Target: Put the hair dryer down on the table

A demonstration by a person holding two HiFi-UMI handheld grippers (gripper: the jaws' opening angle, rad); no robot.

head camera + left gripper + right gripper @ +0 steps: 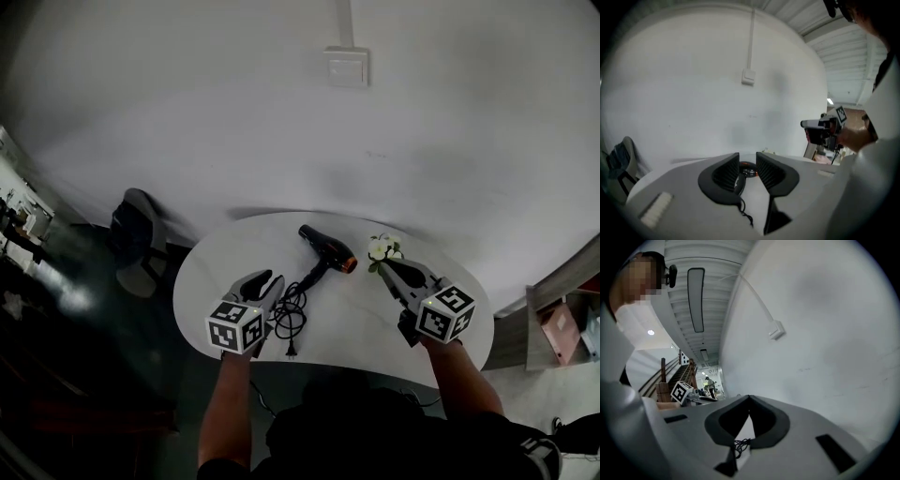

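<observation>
A black hair dryer (326, 248) with an orange ring at its nozzle lies on the white round table (375, 328), handle toward me. Its black cord (289, 317) is bunched near the front edge. My left gripper (268, 283) sits just left of the handle, apart from it. In the left gripper view its jaws (747, 156) stand apart with nothing between the pads, and the dryer (748, 169) shows through the gap. My right gripper (386, 266) hovers at the table's right by a small bunch of white flowers (382, 249). Its jaw tips (749, 397) meet, with nothing held.
A dark chair (136, 239) stands off the table's left side. A white wall (281, 122) with a switch box (346, 66) rises behind. Wooden shelving (562, 323) is at the far right. My forearms come in over the table's front edge.
</observation>
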